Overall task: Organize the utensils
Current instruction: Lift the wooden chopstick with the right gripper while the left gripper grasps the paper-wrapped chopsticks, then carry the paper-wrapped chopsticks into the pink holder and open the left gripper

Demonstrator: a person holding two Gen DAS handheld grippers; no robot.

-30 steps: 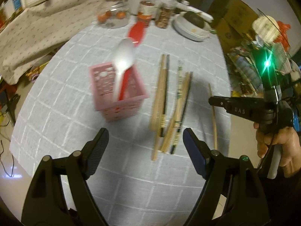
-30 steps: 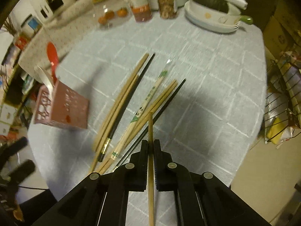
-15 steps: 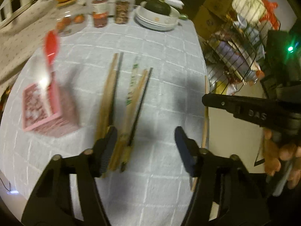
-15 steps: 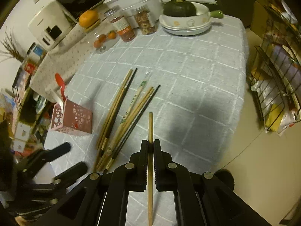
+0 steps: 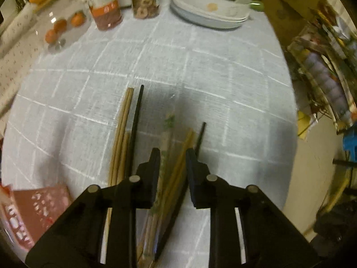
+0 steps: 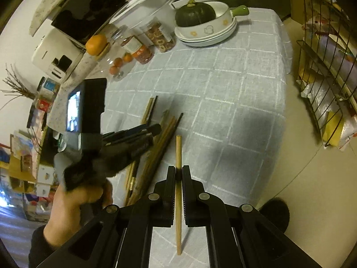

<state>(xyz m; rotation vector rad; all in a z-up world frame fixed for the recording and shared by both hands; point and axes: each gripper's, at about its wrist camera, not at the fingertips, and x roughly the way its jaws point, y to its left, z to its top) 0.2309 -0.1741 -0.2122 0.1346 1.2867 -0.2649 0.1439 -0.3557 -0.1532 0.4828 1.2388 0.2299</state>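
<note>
Several chopsticks lie on the grey checked tablecloth: a wooden pair beside a black one, then a paper-wrapped pair, a wooden pair and another black one. My left gripper hangs low over them. Its jaws are closing around the wrapped and wooden pairs, with a gap still showing. From the right wrist it appears as the left gripper. My right gripper is shut on a single wooden chopstick, held above the table. The pink utensil holder stands at the lower left.
At the table's far end stand stacked white plates with a dark squash, two jars, and a glass dish of small oranges. A wire rack stands on the floor past the table's right edge.
My left gripper moved right from the pink holder and sank over the chopsticks, its jaws narrowing. My right gripper drew back toward the table's edge, still holding its chopstick.
</note>
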